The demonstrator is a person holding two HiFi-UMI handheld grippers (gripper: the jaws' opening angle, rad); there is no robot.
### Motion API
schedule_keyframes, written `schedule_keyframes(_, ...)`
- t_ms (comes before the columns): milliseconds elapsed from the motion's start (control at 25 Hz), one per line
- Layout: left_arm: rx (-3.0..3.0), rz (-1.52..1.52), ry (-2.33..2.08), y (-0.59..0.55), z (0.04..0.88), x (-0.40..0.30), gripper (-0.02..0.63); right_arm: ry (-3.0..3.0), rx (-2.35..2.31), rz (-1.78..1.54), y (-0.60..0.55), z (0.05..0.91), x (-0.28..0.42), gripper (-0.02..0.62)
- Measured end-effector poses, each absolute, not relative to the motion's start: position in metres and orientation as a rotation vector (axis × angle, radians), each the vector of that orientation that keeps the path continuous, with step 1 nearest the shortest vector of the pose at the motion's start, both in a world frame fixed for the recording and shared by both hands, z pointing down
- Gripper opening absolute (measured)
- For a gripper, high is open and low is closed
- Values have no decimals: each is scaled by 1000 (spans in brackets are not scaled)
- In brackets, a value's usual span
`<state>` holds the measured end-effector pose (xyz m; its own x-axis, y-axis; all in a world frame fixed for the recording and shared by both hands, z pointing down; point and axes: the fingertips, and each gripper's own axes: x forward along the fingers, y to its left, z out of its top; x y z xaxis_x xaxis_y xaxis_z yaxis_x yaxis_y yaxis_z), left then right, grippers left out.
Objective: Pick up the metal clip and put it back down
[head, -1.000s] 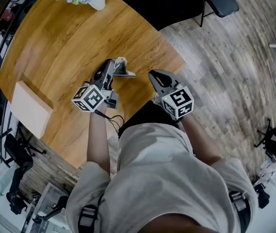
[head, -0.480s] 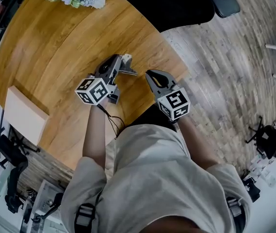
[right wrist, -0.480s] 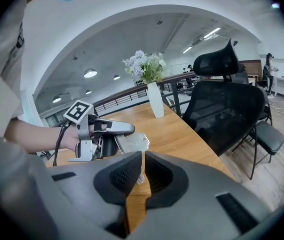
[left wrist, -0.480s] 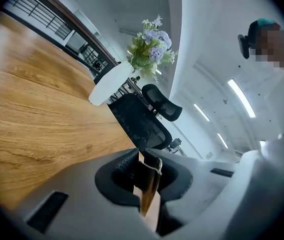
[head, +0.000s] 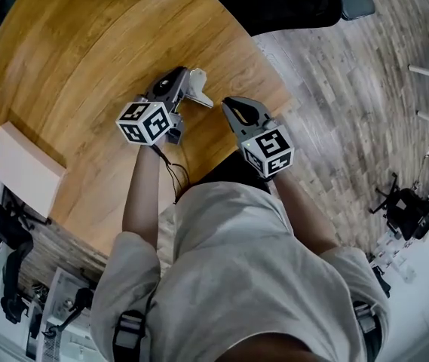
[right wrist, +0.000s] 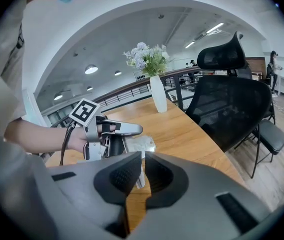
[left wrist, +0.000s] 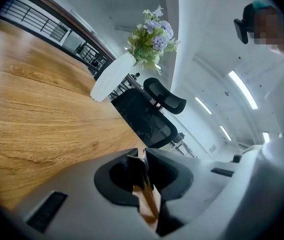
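Over a wooden table (head: 71, 59), close to the curved edge nearest the person, the left gripper (head: 185, 89) pinches a metal clip (head: 199, 91) between its closed jaws. The right gripper (head: 228, 105) hangs just beside it at the table's rim, jaws together and empty. Bare wood spreads toward the table's far side.

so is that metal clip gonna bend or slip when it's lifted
Probably stiff: the metal clip holds its shape jutting from the left gripper, which is closed on it. Likely light, being small and thin. Its shiny surface may slip or pivot in that narrow grip.
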<state>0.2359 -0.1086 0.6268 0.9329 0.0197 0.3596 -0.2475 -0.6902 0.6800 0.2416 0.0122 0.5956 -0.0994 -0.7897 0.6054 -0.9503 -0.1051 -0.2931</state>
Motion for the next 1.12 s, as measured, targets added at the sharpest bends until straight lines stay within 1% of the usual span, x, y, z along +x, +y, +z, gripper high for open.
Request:
schedule_keyframes(360,2322,467,-181,-106,637,231,52,-1940,1883,1009,16,596,231,40)
schedule_keyframes(560,2354,524,-236,-113,649,220,103,-1948,1858,1023,12,600,225,40)
schedule_keyframes(1120,2353,604,-315,-120,656,201,147,-1989,1793,1018,-7,601,212,40)
